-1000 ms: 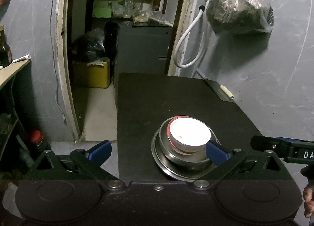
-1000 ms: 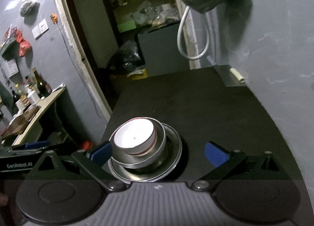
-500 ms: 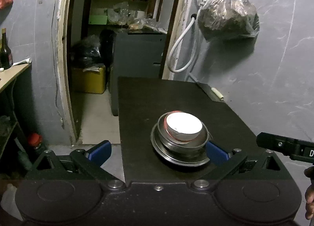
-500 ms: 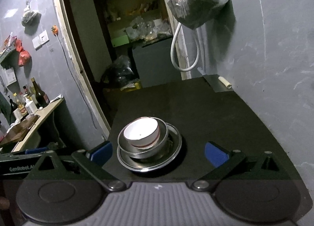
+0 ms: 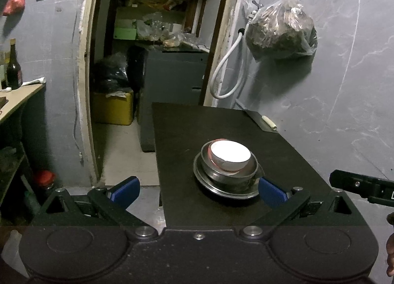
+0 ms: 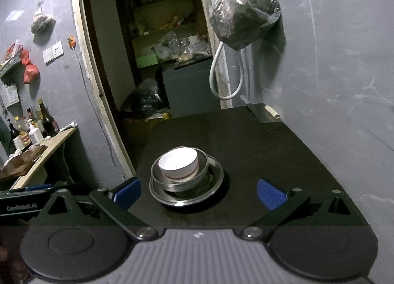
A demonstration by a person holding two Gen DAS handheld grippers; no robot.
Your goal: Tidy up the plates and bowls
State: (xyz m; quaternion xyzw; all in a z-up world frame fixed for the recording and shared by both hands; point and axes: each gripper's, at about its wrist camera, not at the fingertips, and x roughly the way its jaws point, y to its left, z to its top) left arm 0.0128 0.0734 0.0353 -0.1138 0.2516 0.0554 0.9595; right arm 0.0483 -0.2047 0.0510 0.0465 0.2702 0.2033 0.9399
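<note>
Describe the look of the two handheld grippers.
Both are black, with angular linkage arms, silver pivot bolts and blue pads on the fingers. The left gripper has a plain black body; the right gripper has a ribbed grey one. The left's side reads "GenRobot.AI".

The table [image 6: 258,151] has a black, matt, faintly grainy top. On it the plate [image 6: 214,185] is polished metal, its rim glossy and catching light. The metal bowl [image 6: 204,173] sitting in it looks like brushed steel, duller than the plate. The white bowl [image 6: 178,163] inside is smooth glazed ceramic, bright and shiny, with a red band on its outer wall. Each tool, left [image 5: 198,189] and right [image 6: 198,191], is black matt plastic with blue, rubbery-looking pads [image 6: 270,196] and shiny metal screws. The wall [image 6: 332,74] is smooth grey stone-look tile. The bag [image 6: 243,15] is thin, crinkled, clear plastic. The hose [image 6: 213,79] is smooth white plastic.
</note>
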